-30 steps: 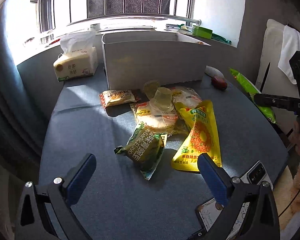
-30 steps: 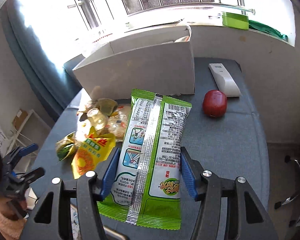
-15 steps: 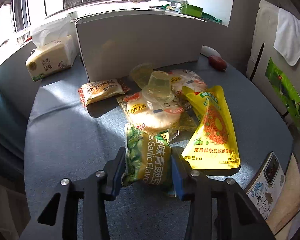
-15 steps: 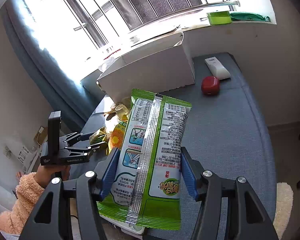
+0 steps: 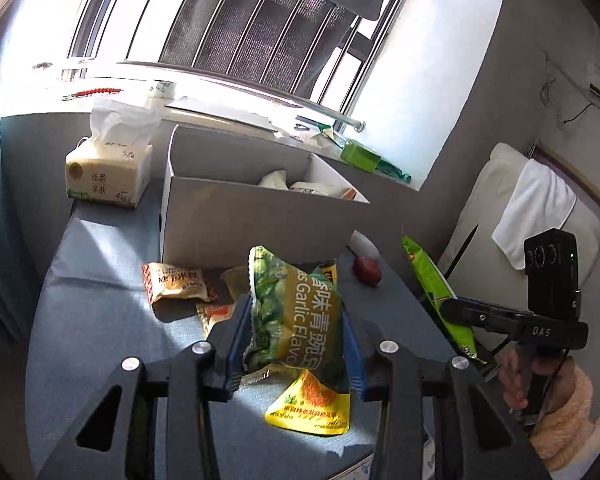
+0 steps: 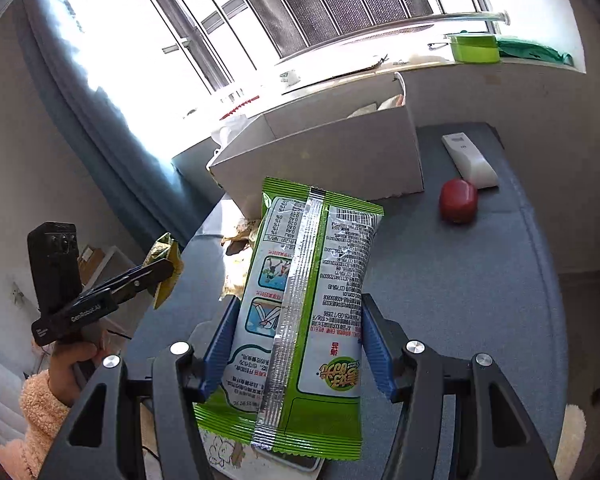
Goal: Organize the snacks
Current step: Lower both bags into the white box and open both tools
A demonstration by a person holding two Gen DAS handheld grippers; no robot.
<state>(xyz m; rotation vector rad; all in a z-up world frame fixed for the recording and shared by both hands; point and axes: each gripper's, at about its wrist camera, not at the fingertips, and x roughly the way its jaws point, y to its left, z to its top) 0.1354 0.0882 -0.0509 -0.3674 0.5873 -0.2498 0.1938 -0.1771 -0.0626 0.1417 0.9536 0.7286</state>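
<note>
At the back of the blue table (image 5: 100,320), against the window ledge, sits a white cardboard box (image 5: 256,216) with its top open. Left wrist view looks over its rim: pale packets lie inside at the right end, one with an orange corner; contents otherwise unclear. Right wrist view sees the same box (image 6: 340,152) from the side, only a sliver of its contents showing.

Left gripper (image 5: 296,344): blue pads pressed onto a green pea snack bag (image 5: 296,312), held upright, lifted off the table. Right gripper (image 6: 296,344): pinching a green-and-white snack packet (image 6: 308,300), back seam facing the camera, also held above the table.

Left view only: tissue pack (image 5: 108,176) left of the box; orange snack packet (image 5: 176,282) in front of the box; yellow pouch (image 5: 310,412) on the table below the held bag. Right view only: white remote (image 6: 470,160) right of the box, touching or just beside a red round object (image 6: 458,202). Each view catches the opposite gripper edge-on with its bag.
</note>
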